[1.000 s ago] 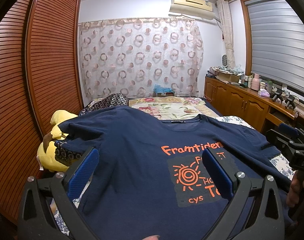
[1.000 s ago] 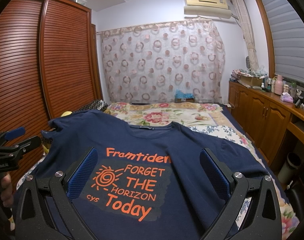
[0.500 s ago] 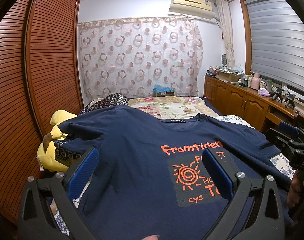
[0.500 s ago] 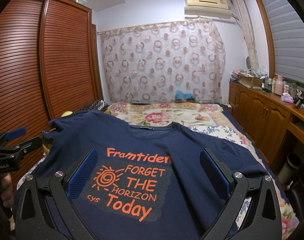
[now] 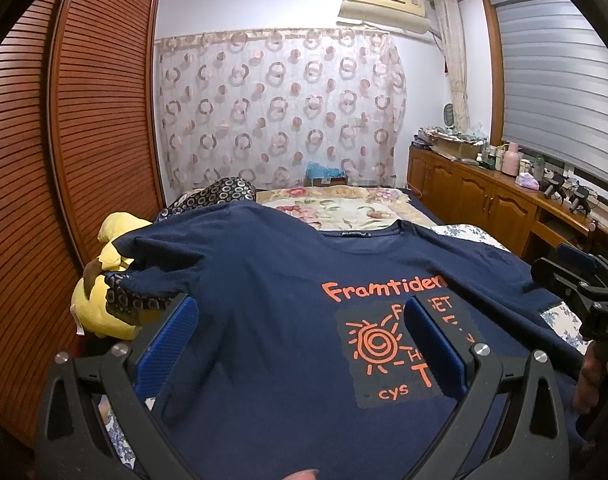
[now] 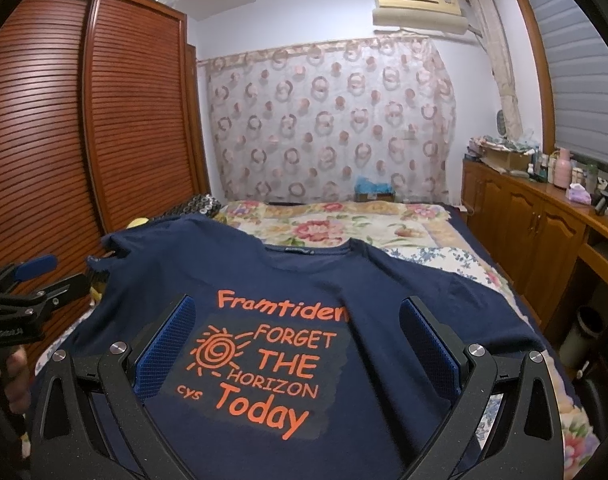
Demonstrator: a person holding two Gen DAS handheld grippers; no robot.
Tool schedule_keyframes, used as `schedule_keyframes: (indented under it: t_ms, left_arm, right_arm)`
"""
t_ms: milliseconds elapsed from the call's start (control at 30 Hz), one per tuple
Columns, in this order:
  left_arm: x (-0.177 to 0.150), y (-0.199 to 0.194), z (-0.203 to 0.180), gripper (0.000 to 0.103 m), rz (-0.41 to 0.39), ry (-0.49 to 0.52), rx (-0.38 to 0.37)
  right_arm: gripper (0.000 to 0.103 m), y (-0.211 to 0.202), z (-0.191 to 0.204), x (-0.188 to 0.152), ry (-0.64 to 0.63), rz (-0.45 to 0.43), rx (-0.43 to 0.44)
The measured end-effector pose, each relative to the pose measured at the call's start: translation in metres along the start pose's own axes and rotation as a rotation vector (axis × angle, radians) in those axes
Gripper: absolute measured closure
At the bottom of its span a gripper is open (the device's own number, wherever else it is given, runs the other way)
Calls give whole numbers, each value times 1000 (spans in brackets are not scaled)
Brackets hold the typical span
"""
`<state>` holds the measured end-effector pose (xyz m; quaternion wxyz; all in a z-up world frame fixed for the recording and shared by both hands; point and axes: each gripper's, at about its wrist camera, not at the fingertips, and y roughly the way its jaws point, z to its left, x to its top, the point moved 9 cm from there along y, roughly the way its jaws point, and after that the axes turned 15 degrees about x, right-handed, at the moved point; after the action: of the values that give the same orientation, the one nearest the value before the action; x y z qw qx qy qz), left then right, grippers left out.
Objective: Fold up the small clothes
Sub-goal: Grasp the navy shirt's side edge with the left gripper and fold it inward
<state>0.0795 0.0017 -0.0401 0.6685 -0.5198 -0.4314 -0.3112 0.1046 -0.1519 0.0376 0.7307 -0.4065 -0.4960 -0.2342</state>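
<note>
The left gripper [image 5: 300, 336] hovers wide open and empty over the navy T-shirt [image 6: 264, 280] spread face-up on the bed [image 6: 344, 220]. Its left sleeve [image 5: 152, 252] drapes over a yellow plush toy [image 5: 104, 312], which a careless pinch could snag. The right gripper [image 6: 296, 340] gapes empty too.

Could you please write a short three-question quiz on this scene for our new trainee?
1. True or false: the navy T-shirt lies print side up on the bed.
2. The left gripper is: A) open above the shirt, B) shut on a sleeve, C) out of view.
3. What yellow thing sits under the shirt's sleeve by the wardrobe?

Key: 1 true; 2 A; 3 a plush toy.
</note>
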Motion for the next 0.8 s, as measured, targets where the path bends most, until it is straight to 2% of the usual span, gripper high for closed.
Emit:
schedule_keyframes:
  t_ms: [367, 600, 800]
  left_arm:
    - [-19, 28, 24, 0, 70, -10, -1]
    - [-36, 54, 55, 0, 124, -2, 21]
    - [-41, 74, 84, 0, 150, -15, 31]
  right_arm:
    - [0, 22, 17, -13, -24, 61, 67]
    - [0, 48, 31, -26, -18, 121, 162]
    - [0, 69, 43, -26, -58, 160, 205]
